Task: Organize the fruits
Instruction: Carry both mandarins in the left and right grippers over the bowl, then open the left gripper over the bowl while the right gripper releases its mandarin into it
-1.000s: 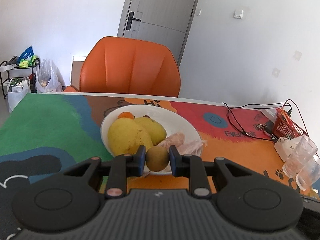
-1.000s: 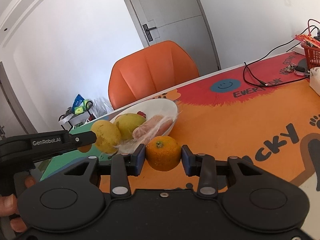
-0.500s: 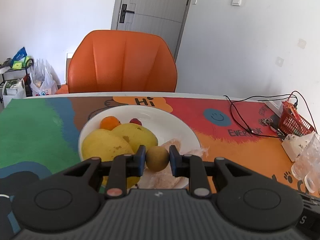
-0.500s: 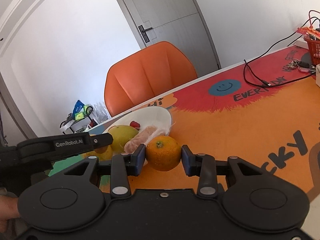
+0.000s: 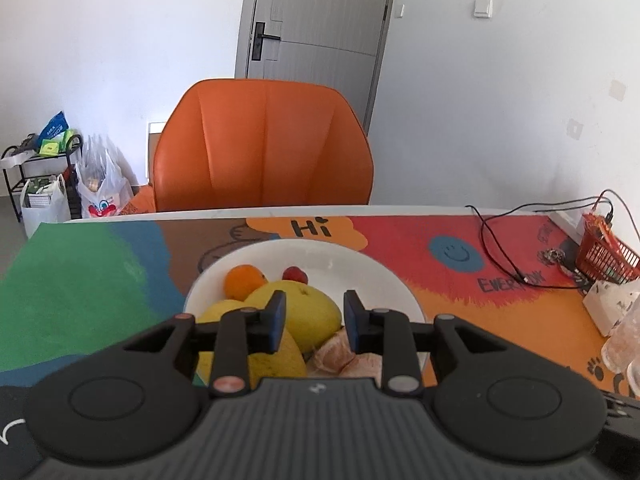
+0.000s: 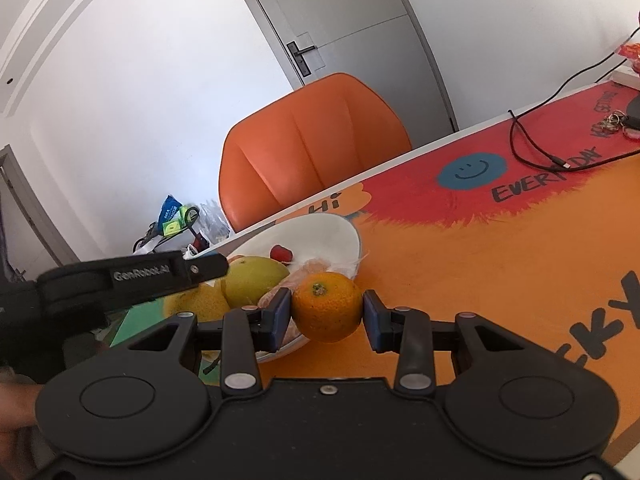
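Over table [image 6: 500, 260], orange [image 6: 326, 306] sits clamped between right fingers [image 6: 280, 312].

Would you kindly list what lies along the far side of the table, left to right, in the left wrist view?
White plastic bags on the floor → orange padded chair → black cable → red wire basket.
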The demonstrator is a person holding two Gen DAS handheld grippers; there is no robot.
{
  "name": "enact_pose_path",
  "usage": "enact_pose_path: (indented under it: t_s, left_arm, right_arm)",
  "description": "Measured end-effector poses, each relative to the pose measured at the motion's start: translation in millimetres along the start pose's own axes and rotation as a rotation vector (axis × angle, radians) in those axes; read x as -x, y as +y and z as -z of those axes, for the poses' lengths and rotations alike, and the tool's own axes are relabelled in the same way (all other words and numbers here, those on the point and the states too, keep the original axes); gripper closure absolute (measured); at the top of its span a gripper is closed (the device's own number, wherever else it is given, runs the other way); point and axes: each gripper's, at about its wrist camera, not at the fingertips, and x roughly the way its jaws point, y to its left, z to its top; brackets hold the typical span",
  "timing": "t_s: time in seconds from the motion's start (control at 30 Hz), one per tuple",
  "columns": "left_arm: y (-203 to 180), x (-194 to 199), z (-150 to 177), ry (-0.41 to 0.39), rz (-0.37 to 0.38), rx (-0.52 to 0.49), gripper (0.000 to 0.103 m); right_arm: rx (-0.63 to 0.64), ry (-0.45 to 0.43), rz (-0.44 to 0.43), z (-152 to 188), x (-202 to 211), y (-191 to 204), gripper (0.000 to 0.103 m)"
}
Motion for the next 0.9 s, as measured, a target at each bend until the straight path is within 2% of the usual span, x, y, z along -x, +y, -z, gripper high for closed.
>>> enact_pose_path:
  t_s: [0.33, 0.63, 0.67, 0.73, 0.77, 0.8, 0.9]
  left_arm:
    - [25, 14, -7, -0.002, 0.001, 0.058, 0.065]
    - [57, 30, -8, -0.018, -0.045, 0.106, 0.057]
    - [61, 31, -7, -0.015, -0.05, 0.114, 0.057]
    - [67, 33, -5, -0.008, -0.056, 0.129, 0.056]
    - [70, 34, -4, -0.005, -0.057, 0.134, 0.056]
    - [73, 35, -3, -0.001, -0.056, 0.139, 0.055]
    - [79, 39, -2, 0.011, -0.047, 0.147, 0.052]
  right_arm:
    - [0.018, -0.004, 0.003, -13, -9, 10, 0.066]
    - [0.02, 0.011, -0.02, -19, -28, 34, 0.066]
    - [0.007, 0.014, -0.029, -20, -30, 35, 0.064]
    - [-0.028, 0.008, -0.07, -22, -32, 36, 0.052]
    - [-0.031, 0.003, -0.077, -23, -31, 39, 0.04]
    - [-0.024, -0.007, -0.076, -23, -30, 41, 0.036]
    - [-0.005, -0.009, -0.075, -22, -24, 47, 0.036]
